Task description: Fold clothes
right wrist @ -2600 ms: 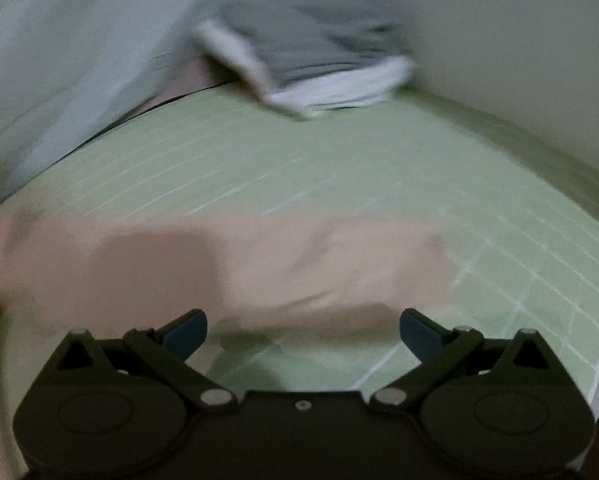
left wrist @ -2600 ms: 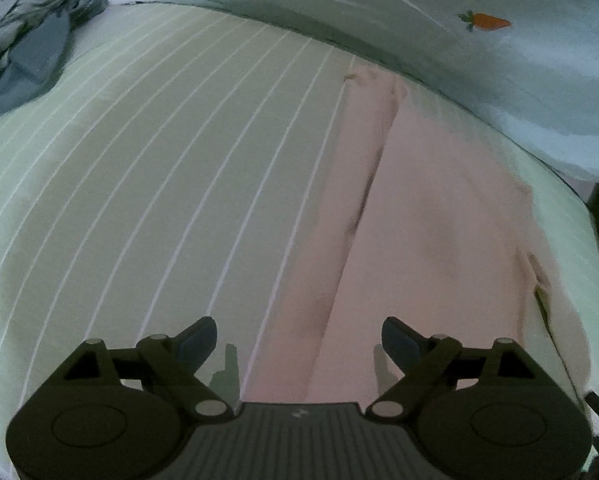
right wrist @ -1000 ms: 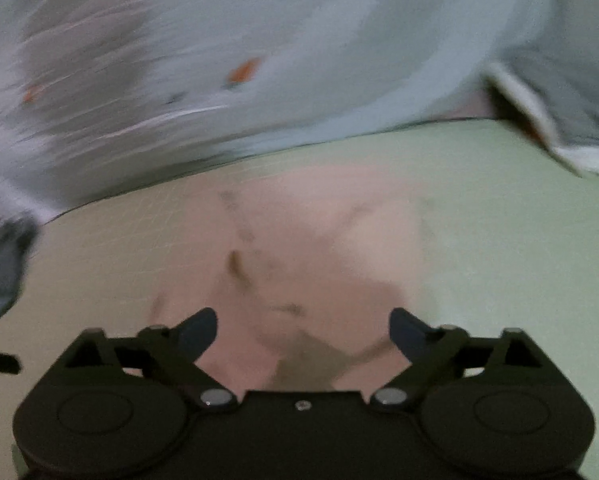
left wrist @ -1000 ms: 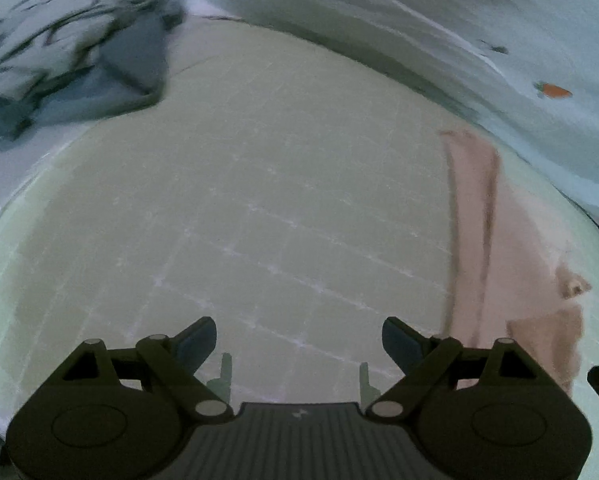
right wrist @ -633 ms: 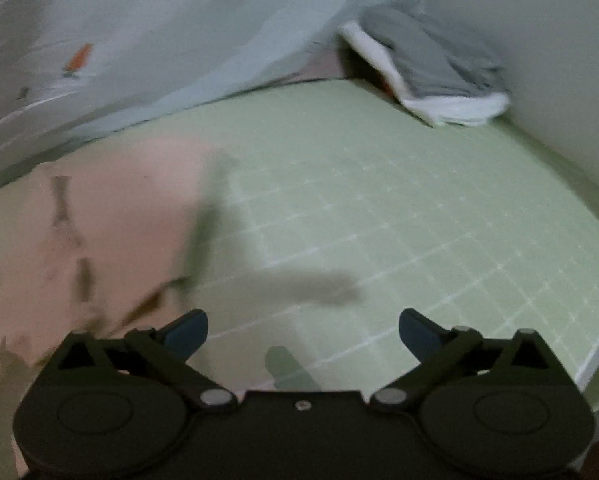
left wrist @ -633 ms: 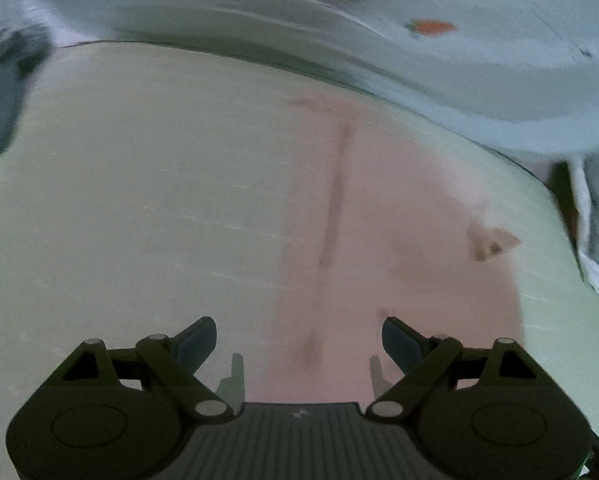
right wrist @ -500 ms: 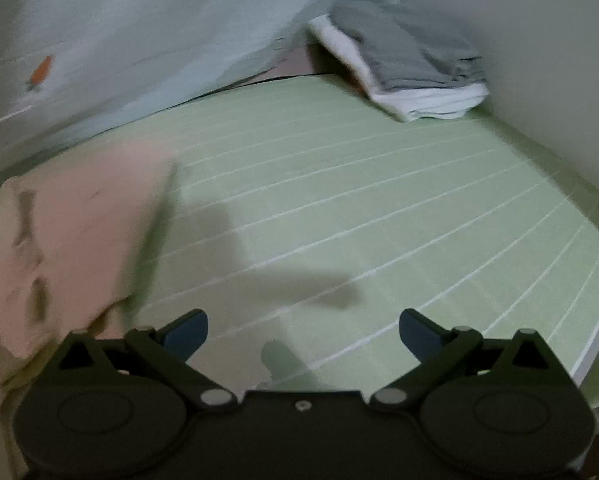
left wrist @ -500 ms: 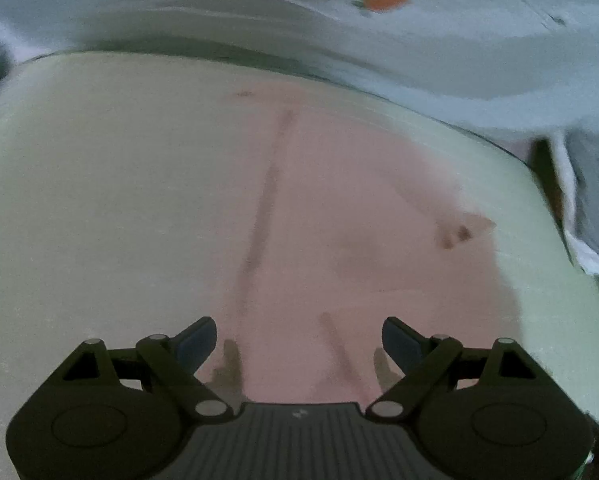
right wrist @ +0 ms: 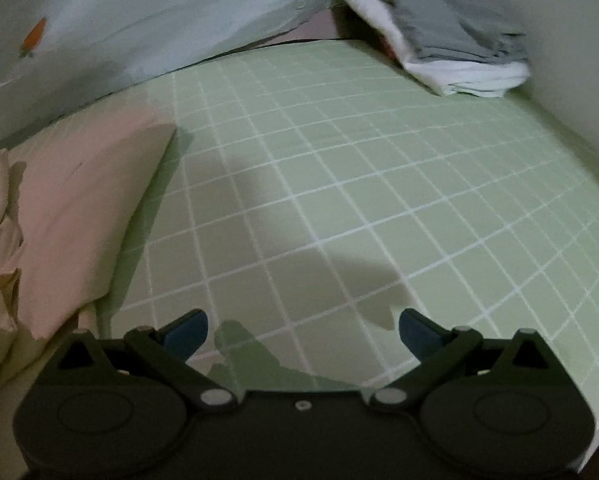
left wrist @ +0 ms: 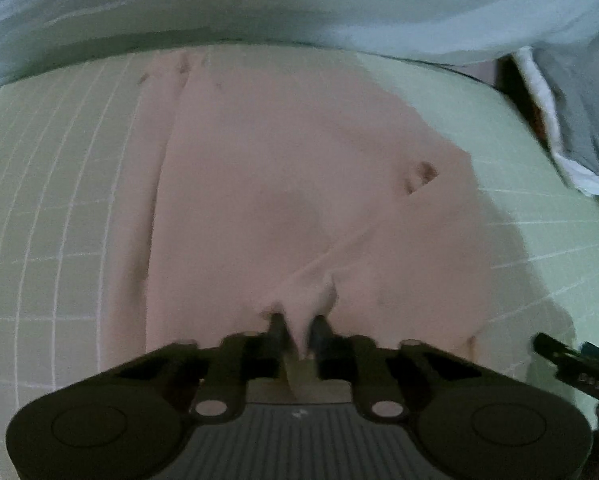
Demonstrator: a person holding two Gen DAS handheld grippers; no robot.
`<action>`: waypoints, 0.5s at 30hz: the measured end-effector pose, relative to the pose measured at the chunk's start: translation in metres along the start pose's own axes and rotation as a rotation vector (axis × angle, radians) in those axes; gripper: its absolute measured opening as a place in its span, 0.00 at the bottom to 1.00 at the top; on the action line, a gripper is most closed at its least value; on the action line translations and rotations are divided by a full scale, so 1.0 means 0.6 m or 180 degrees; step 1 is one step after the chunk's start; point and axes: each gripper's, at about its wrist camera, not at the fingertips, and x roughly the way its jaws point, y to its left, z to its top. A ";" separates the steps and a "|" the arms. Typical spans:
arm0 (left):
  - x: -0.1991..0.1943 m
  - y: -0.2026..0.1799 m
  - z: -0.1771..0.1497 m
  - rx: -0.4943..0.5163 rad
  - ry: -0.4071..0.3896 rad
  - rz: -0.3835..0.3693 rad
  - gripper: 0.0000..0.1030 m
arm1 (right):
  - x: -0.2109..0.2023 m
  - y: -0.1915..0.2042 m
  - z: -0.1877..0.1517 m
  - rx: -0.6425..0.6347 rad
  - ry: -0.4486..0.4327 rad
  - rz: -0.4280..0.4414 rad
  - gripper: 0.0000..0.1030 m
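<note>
A pale pink garment (left wrist: pixel 291 184) lies partly folded on the green checked bed sheet (left wrist: pixel 43 208). My left gripper (left wrist: pixel 297 330) is shut on a pinched fold of its near edge, which bunches up between the fingers. In the right wrist view the pink garment (right wrist: pixel 75 208) lies at the left, its near edge lifted and crumpled. My right gripper (right wrist: pixel 301 326) is open and empty over bare sheet (right wrist: pixel 339 184), to the right of the garment. A piece of my right gripper (left wrist: pixel 575 364) shows at the right edge of the left wrist view.
A light blue quilt with a carrot print (right wrist: pixel 99 20) is heaped along the far side of the bed. A folded stack of grey and white clothes (right wrist: pixel 447 44) sits at the far right corner against the wall; it also shows in the left wrist view (left wrist: pixel 567 120).
My left gripper has closed on the near edge of the pink garment; it was open before. My right gripper has swung right, off the garment, and stays open.
</note>
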 end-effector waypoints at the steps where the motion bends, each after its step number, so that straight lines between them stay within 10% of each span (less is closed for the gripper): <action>1: -0.006 0.000 0.003 0.0022 -0.0047 -0.0027 0.09 | 0.000 0.004 0.000 -0.0005 0.0005 0.0018 1.00; 15: -0.136 0.131 0.144 -0.0252 -0.1028 -0.0429 0.07 | -0.030 0.117 -0.024 0.0103 -0.0100 0.0237 1.00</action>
